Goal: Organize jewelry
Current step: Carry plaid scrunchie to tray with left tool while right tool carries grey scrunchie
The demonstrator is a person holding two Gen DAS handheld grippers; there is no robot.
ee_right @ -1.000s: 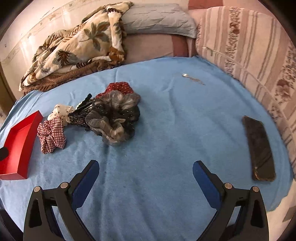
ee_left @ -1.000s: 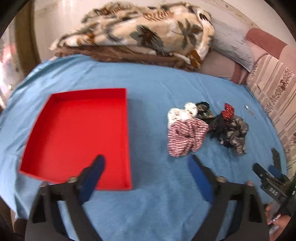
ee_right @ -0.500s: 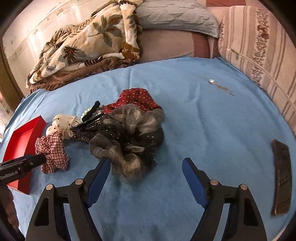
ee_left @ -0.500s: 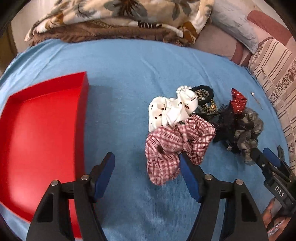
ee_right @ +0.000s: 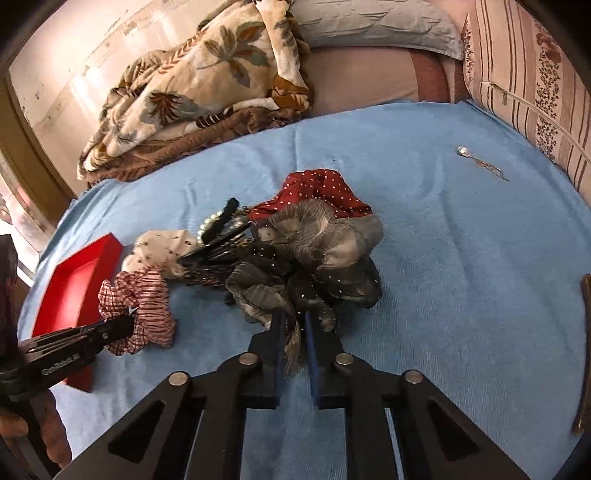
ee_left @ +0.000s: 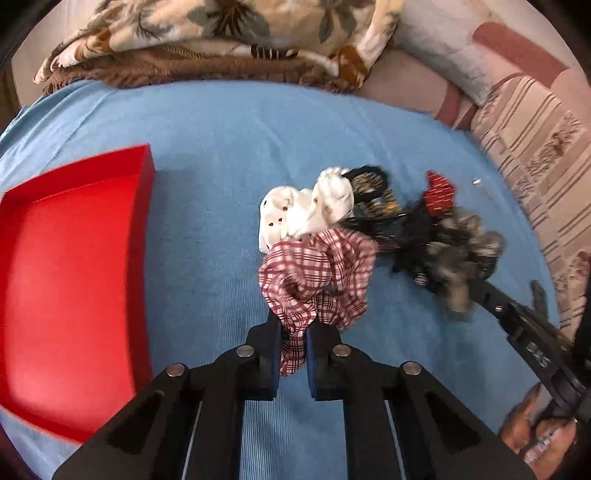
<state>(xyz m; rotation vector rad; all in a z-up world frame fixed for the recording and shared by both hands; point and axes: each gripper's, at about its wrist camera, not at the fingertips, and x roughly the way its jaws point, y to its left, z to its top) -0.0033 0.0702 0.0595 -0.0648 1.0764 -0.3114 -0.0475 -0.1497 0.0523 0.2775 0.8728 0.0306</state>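
A red-and-white checked scrunchie (ee_left: 317, 269) lies at the near edge of a heap of hair accessories on the blue cloth. My left gripper (ee_left: 293, 325) is closing, its pads pinching a fold of it. In the right wrist view, the jaws of my right gripper (ee_right: 293, 321) are closing on a hanging fold of the grey gauzy scrunchie (ee_right: 325, 240). A white dotted scrunchie (ee_left: 306, 210), a red dotted one (ee_right: 325, 188) and black hair clips (ee_right: 221, 221) lie in the heap. The red tray (ee_left: 74, 258) sits empty to the left.
A thin necklace with a pendant (ee_right: 476, 162) lies on the blue cloth (ee_right: 443, 258) at far right. A dark phone (ee_right: 583, 350) is at the right edge. A leaf-print blanket (ee_right: 203, 92) and pillow (ee_right: 369, 22) bound the back, striped cushions the right.
Both grippers moved forward to the heap and went from wide open to closed, the left on the checked scrunchie, the right on the grey scrunchie.
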